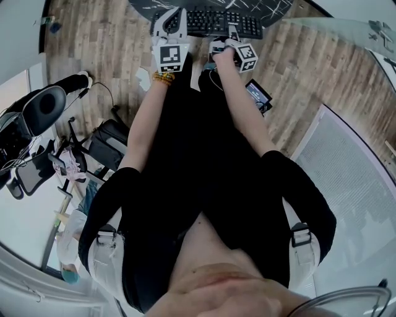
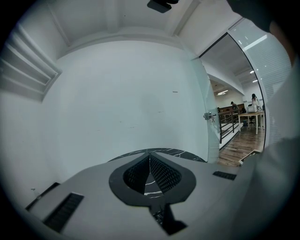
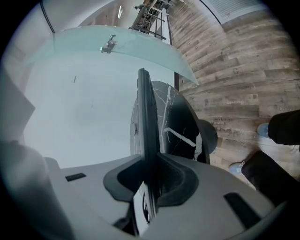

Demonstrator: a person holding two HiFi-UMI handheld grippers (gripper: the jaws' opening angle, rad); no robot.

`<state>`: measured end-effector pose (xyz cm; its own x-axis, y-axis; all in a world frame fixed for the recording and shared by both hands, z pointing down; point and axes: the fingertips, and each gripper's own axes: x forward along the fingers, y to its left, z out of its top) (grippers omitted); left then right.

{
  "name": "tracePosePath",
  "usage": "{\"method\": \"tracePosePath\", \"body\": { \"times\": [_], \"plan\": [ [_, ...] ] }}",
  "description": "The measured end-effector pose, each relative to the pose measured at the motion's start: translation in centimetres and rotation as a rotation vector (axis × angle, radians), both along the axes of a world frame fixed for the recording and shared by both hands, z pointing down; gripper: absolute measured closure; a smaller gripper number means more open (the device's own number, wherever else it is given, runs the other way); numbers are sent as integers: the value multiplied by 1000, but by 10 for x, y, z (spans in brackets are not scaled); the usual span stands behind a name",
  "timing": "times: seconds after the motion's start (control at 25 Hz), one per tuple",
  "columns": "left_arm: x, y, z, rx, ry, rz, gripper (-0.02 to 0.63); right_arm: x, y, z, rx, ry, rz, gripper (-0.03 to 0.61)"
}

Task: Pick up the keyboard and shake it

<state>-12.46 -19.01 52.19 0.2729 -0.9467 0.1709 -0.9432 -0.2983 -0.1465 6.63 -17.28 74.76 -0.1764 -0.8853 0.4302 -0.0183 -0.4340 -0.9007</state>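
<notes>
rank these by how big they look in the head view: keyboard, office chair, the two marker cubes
1. office chair
2. keyboard
3. left marker cube and right marker cube: they look about alike, so no firm order between them.

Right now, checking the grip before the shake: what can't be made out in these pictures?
- Left tongs touching the keyboard or not: in the head view the gripper's own body covers the contact. The left gripper view shows them closed, with only a sliver of keys beneath.
- Keyboard's key face: the right gripper view shows it only edge-on, in the right tongs.
- Table: cut off by the top edge of the head view.
</notes>
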Motion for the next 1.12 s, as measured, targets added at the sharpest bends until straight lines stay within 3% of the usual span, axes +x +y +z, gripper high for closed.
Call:
{"method": "tracePosePath", "body": {
  "times": [0.4,0.92,1.12],
  "plan": [
    [4,5,10,-22,6,8,599,-6,14,14,-81,79,-72,500],
    [-8,8,14,-33,7,-22,598,-14,33,49,-217,115,-178,391],
    [-13,9,17,-43,8,-35,598,-13,36,61,-220,96,-197,364]
  ]
}}
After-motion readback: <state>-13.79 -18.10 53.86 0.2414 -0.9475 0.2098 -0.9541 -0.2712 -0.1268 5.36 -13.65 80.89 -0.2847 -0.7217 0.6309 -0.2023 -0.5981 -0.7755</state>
